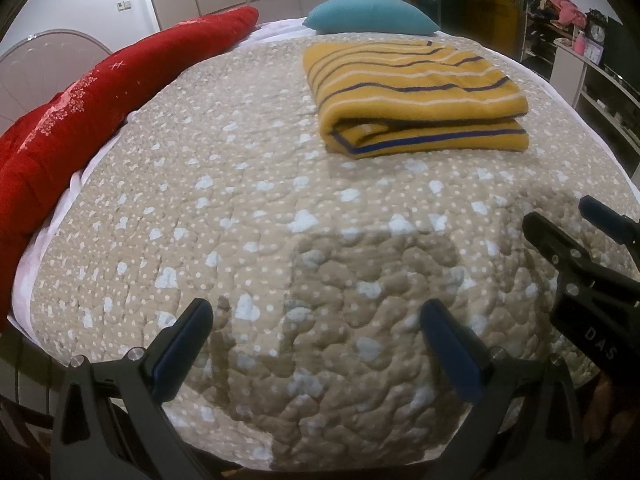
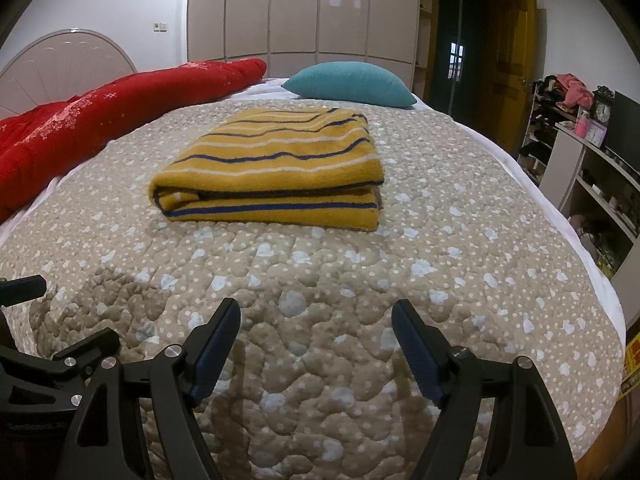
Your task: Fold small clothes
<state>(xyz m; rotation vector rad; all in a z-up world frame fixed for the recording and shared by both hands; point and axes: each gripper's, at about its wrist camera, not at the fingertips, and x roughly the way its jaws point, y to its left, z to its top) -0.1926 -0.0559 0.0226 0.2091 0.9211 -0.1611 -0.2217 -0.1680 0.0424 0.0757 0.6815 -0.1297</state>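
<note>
A mustard-yellow garment [image 1: 412, 96] with navy and white stripes lies folded into a flat rectangle on the beige quilted bed cover [image 1: 248, 208]. It also shows in the right wrist view [image 2: 276, 168], at the middle of the bed. My left gripper [image 1: 318, 322] is open and empty, low over the near part of the cover, well short of the garment. My right gripper [image 2: 318, 320] is open and empty too, near the front edge of the bed. The right gripper also shows in the left wrist view [image 1: 560, 216] at the right side.
A red blanket [image 2: 100, 120] lies along the left edge of the bed. A teal pillow [image 2: 352, 84] sits at the far end behind the garment. Shelves with clutter [image 2: 592, 152] stand to the right. A wardrobe [image 2: 304, 12] and a door [image 2: 516, 60] are behind.
</note>
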